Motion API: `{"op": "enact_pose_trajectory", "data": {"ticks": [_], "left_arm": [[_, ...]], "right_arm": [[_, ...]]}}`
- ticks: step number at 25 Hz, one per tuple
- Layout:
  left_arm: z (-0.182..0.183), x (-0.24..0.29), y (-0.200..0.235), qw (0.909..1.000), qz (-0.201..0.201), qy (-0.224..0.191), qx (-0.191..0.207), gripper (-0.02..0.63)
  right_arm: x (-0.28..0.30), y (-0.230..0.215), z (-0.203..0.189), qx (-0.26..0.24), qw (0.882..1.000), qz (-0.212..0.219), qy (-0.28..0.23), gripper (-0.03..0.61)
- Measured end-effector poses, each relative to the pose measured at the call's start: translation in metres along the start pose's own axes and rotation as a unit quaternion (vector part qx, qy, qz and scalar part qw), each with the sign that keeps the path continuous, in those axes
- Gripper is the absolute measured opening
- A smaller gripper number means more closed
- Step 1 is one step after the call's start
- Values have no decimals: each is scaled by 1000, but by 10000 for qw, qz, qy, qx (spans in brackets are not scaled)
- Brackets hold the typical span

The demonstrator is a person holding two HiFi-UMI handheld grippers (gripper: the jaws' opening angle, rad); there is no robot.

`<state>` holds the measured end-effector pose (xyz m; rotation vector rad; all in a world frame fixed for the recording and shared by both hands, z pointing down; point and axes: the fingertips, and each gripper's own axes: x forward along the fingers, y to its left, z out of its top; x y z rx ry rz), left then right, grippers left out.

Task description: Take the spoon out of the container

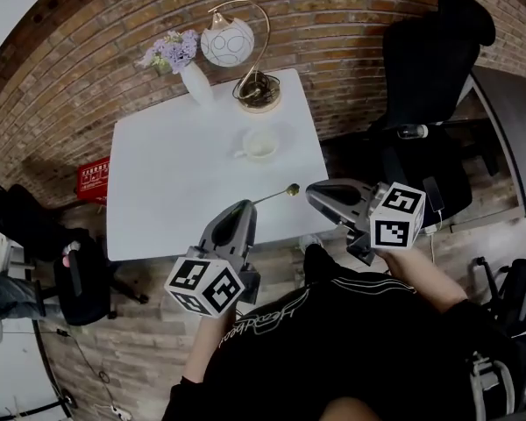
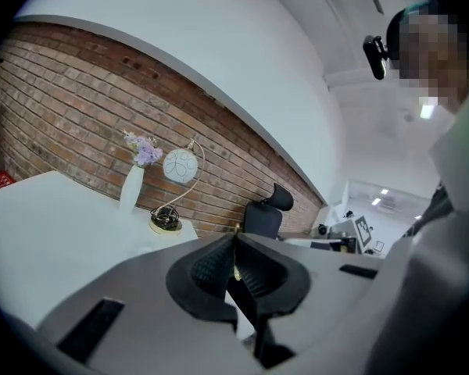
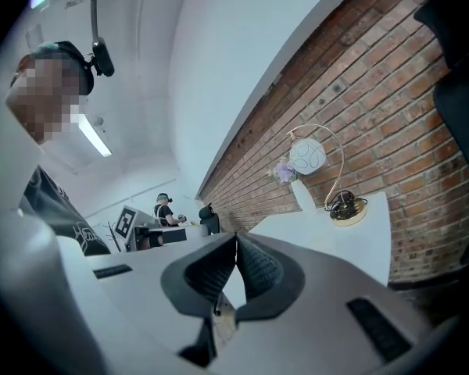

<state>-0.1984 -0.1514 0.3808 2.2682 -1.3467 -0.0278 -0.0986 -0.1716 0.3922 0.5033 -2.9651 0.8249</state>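
Note:
A white cup [image 1: 261, 145] stands on the white table [image 1: 171, 196], right of centre toward the back. In the head view my left gripper [image 1: 244, 205] hangs over the table's front edge, shut on the handle of a thin gold spoon [image 1: 277, 195]. The spoon's bowl points right and away, clear of the cup. The left gripper view shows the left gripper [image 2: 236, 237] with its pads pressed together on a gold sliver of the spoon [image 2: 235, 271]. My right gripper [image 1: 316, 191] hovers just past the table's right front corner. Its jaws [image 3: 236, 239] are shut with nothing between them.
At the table's back edge are a white vase of lilac flowers [image 1: 193, 82] and a gold arc lamp with a round shade [image 1: 245, 51]. A black office chair [image 1: 430, 77] stands right of the table, another [image 1: 79, 279] at the left. A brick wall runs behind.

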Motion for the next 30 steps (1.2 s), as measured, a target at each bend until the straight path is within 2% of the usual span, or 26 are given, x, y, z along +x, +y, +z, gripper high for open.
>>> {"op": "enact_pose_trajectory", "data": {"ticks": [12,30], "left_arm": [[-11,-20,-13,9998,-183,36,-112,8],[-9,-32,-16,9998,-157,-23,-90,8]], "right_arm": [[-13,16,-17,-14,9997,-258,9,-3],[-14,27,-13,-58,9996,-239,-98,-3]]}}
